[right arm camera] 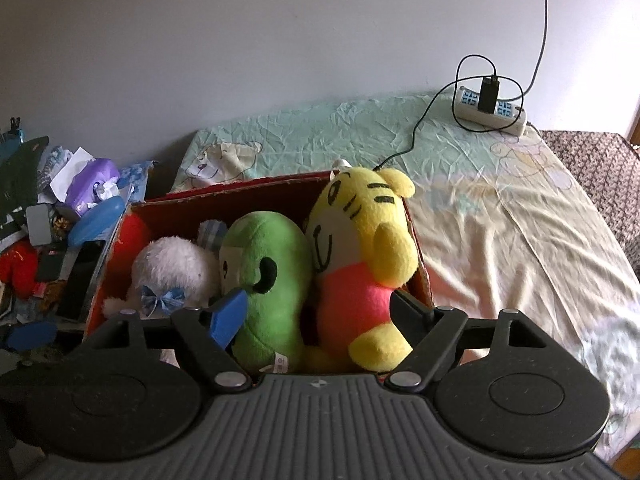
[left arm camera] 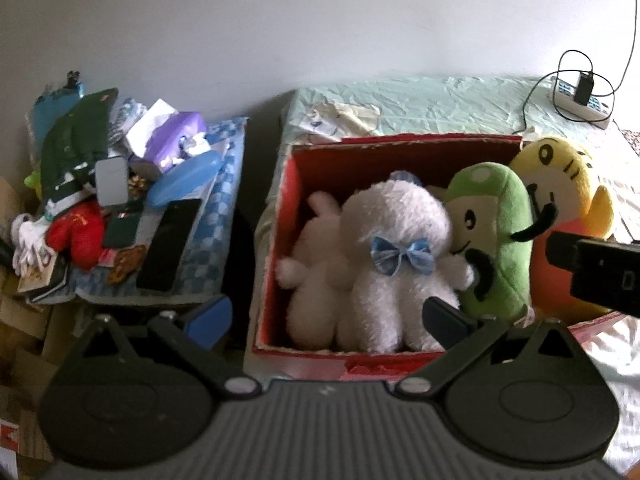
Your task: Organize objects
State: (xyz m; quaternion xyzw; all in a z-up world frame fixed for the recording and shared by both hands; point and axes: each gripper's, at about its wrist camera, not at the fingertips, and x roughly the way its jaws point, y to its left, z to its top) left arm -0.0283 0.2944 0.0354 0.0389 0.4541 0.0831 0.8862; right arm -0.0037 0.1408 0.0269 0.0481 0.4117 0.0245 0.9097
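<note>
Plush toys packed in red box (right arm camera: 280, 186); yellow tiger (right arm camera: 362, 264) and green plush (right arm camera: 268, 280) sit between right gripper (right arm camera: 316, 316) jaws, spread wide, clamping nothing. Left gripper (left arm camera: 334, 316) jaws apart, white plush (left arm camera: 394, 264) ahead, unheld. Judgement: withdraw straight back, avoid snagging fur.

No legible text anywhere. Sewn tag on green plush (right arm camera: 267, 276) bears a red mark, too small to read.
</note>
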